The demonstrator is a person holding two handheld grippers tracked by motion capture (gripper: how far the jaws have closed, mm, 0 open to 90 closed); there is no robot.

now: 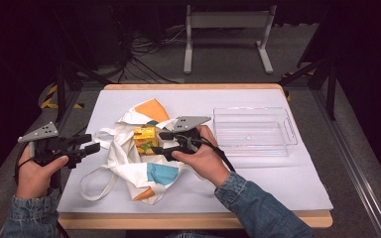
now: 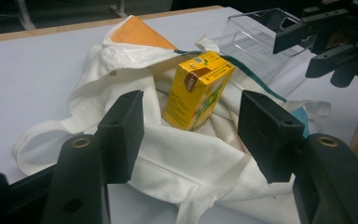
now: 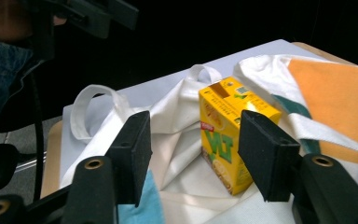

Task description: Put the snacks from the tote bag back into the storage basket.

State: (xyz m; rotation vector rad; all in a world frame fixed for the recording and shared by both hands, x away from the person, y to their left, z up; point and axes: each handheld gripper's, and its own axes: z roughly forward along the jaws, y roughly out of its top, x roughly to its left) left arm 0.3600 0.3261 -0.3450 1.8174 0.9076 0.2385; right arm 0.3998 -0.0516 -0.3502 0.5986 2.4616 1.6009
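Carton [image 3: 230,128] before right hand-held gripper [image 3: 193,147]

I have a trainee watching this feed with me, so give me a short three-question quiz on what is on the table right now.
1. True or false: the yellow drink carton stands upright on the cloth bag.
2. Which item sits on the table on the right gripper's side of the bag? A) a clear plastic tray B) a metal bowl C) a cardboard box
3. Fill in: the jaws of the left gripper are ____.

Key: 1 true. 2 A, the clear plastic tray. 3 open; they stand wide apart, holding nothing.
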